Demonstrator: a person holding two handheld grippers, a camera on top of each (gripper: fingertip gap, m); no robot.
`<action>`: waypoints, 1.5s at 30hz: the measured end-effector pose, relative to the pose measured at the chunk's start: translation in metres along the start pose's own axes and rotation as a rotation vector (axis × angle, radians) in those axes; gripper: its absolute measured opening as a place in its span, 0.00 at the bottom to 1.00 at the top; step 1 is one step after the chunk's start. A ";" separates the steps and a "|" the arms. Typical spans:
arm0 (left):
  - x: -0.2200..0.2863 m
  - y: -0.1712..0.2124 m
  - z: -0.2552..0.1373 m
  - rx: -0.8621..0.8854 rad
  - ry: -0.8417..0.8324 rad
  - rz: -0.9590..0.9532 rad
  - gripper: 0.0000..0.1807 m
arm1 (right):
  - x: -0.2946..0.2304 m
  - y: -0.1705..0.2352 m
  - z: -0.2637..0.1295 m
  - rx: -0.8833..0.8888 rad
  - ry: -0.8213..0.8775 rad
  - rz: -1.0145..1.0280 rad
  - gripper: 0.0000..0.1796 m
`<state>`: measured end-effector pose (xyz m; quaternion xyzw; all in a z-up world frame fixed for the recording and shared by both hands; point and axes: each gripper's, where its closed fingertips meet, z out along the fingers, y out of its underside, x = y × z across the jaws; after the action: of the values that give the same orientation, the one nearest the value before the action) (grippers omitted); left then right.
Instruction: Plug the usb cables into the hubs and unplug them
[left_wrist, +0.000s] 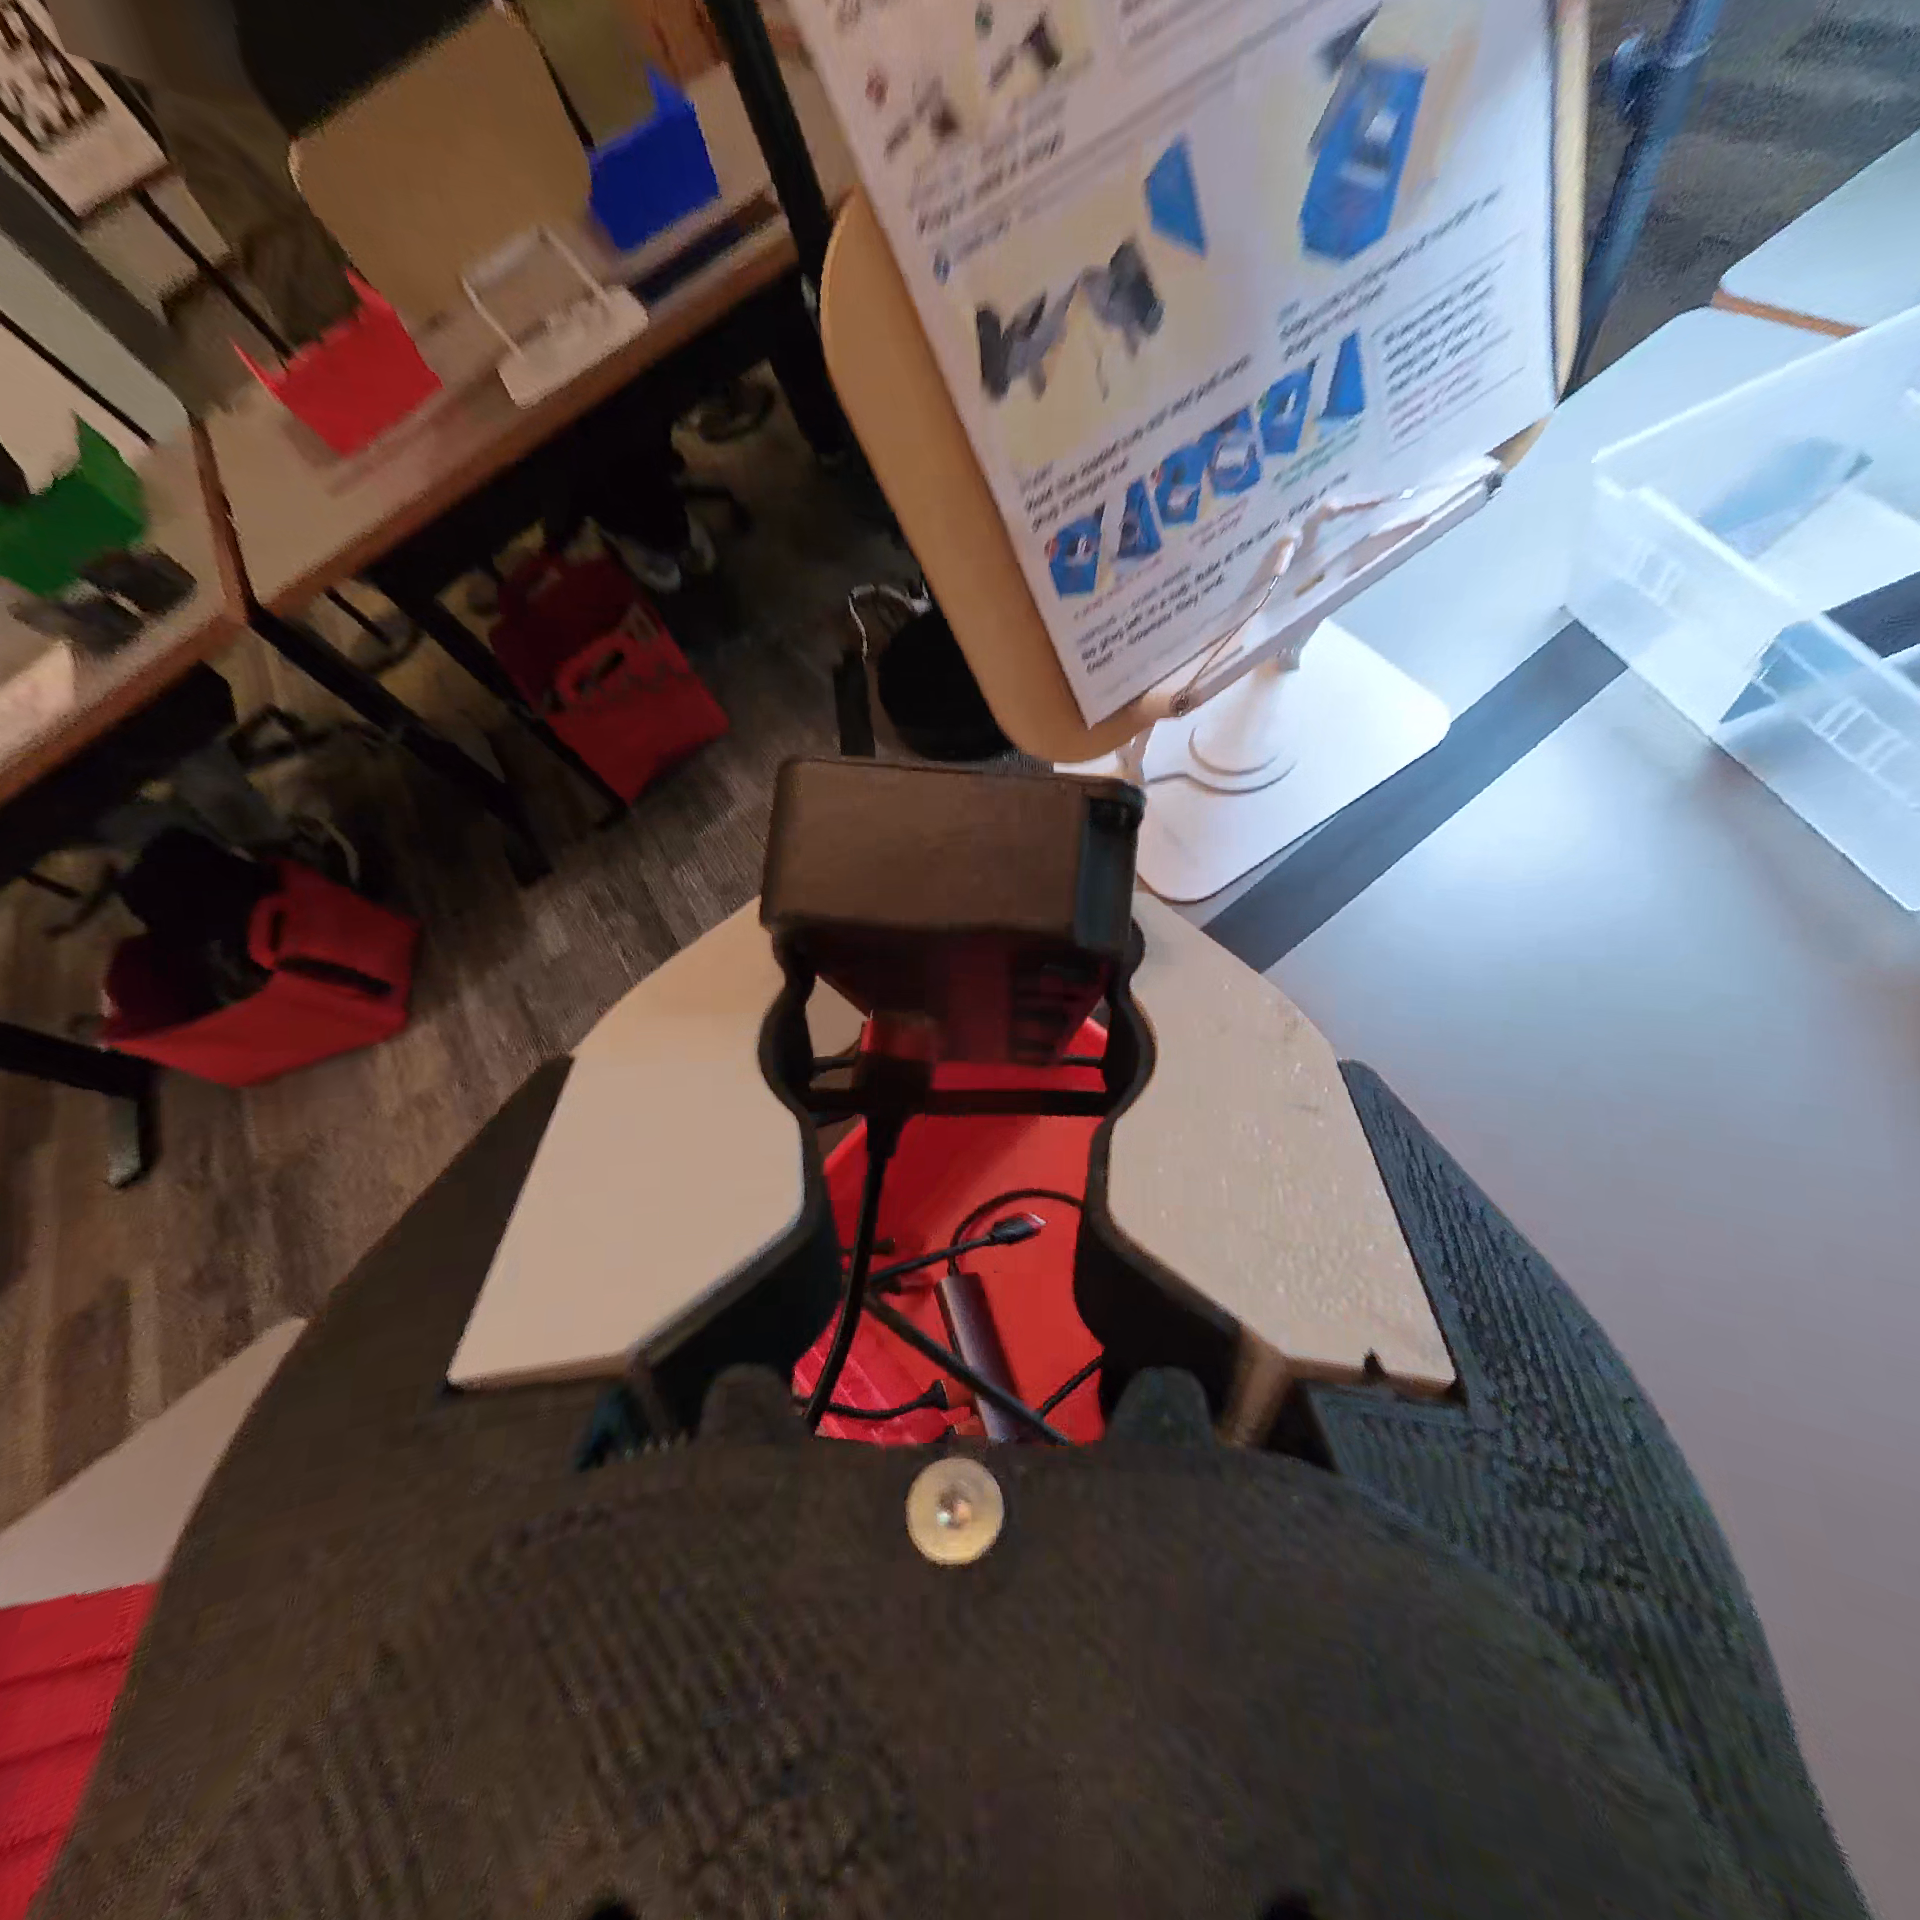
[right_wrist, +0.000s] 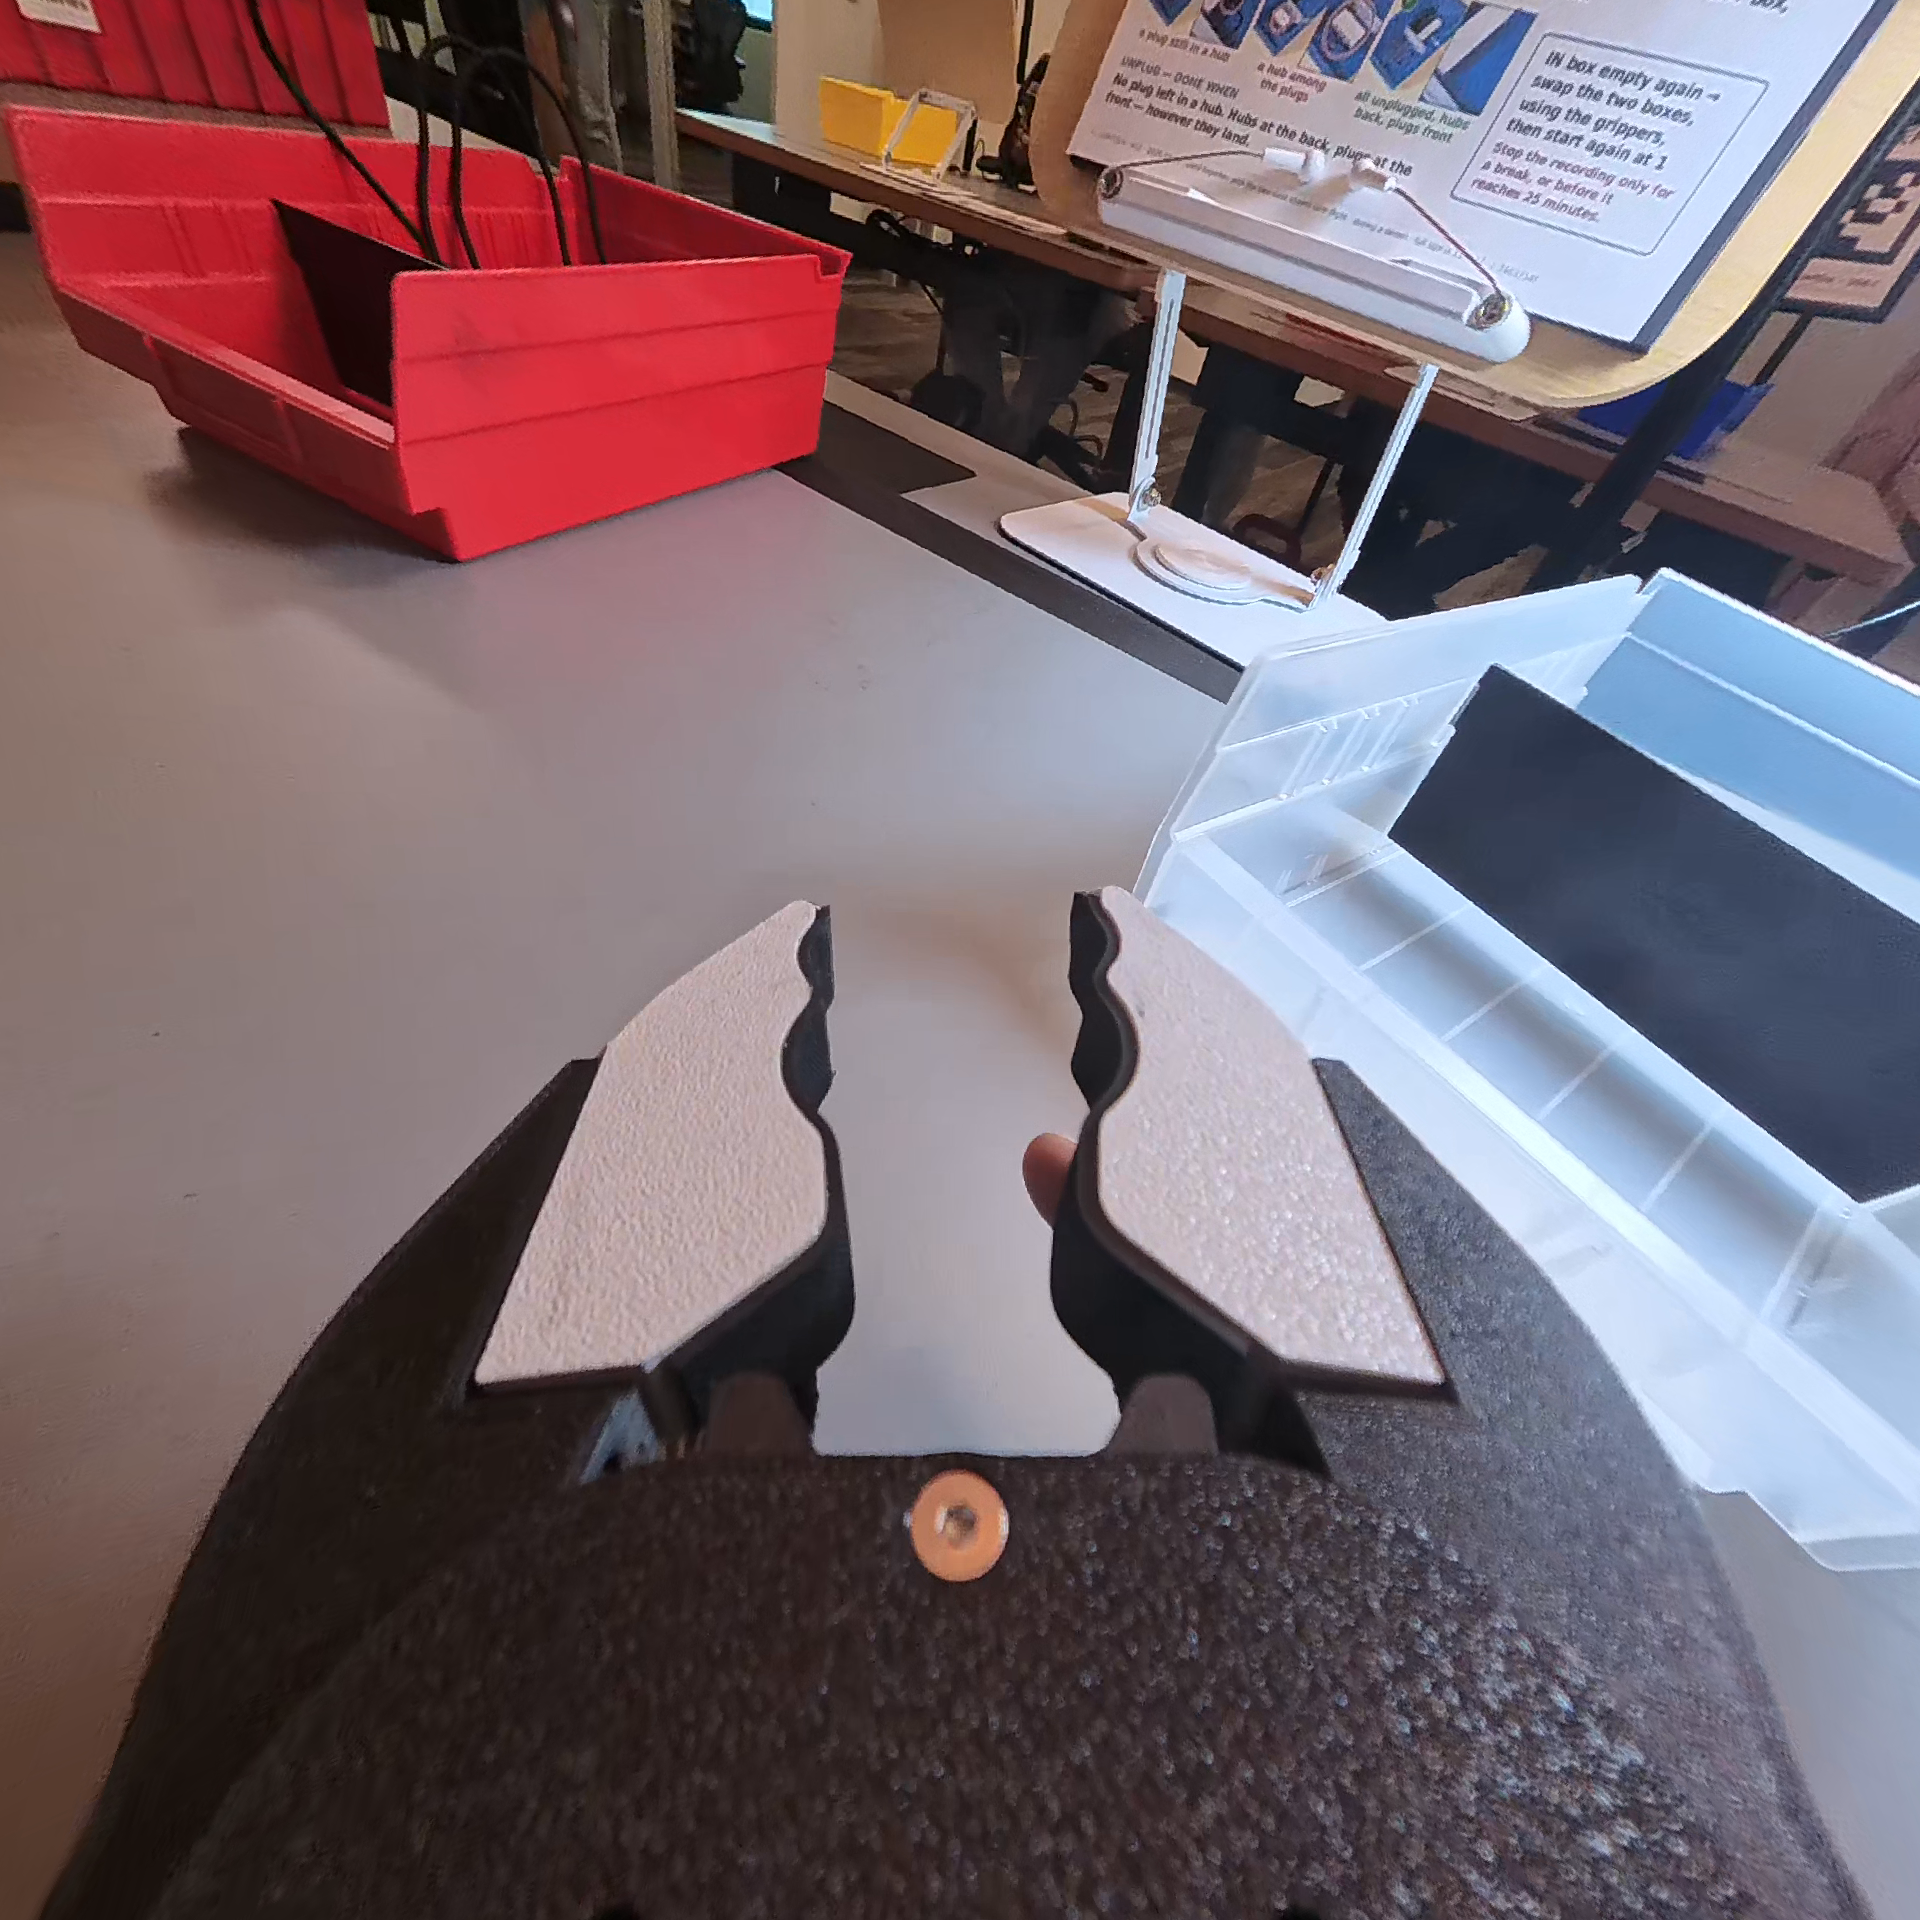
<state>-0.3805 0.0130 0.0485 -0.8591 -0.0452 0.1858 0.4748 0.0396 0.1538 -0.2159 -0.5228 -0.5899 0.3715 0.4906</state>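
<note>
1. The left gripper (left_wrist: 951, 987) is clamped on a black hub (left_wrist: 945, 862) held above the red bin (left_wrist: 862, 1382); a plugged cable (left_wrist: 868, 1174) hangs from it and may snag the loose cables below, tugging the plug.
2. The right gripper (right_wrist: 951, 997) is spread and empty over the table (right_wrist: 468, 831); reaching across, it could knock the clear bin (right_wrist: 1455, 1039).
3. A second hub (left_wrist: 982, 1351) lies tangled in the red bin.

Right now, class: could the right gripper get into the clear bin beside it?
Probably yes: the right gripper is open and holds nothing, and the clear bin lies close on its right, open-topped.
</note>
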 end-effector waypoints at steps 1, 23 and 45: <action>0.005 -0.011 -0.009 0.029 -0.001 0.021 0.30 | 0.000 -0.001 0.000 0.004 -0.001 -0.004 0.24; 0.277 -0.069 -0.097 0.274 0.291 0.439 0.30 | -0.054 -0.189 0.009 0.343 -0.054 -0.211 0.28; 0.385 0.065 -0.052 0.237 0.662 0.216 0.23 | -0.061 -0.120 0.035 0.193 -0.046 -0.466 0.36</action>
<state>-0.0112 0.0340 -0.0871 -0.8114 0.2239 -0.0494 0.5377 -0.0267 0.0751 -0.1218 -0.3149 -0.6673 0.3146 0.5972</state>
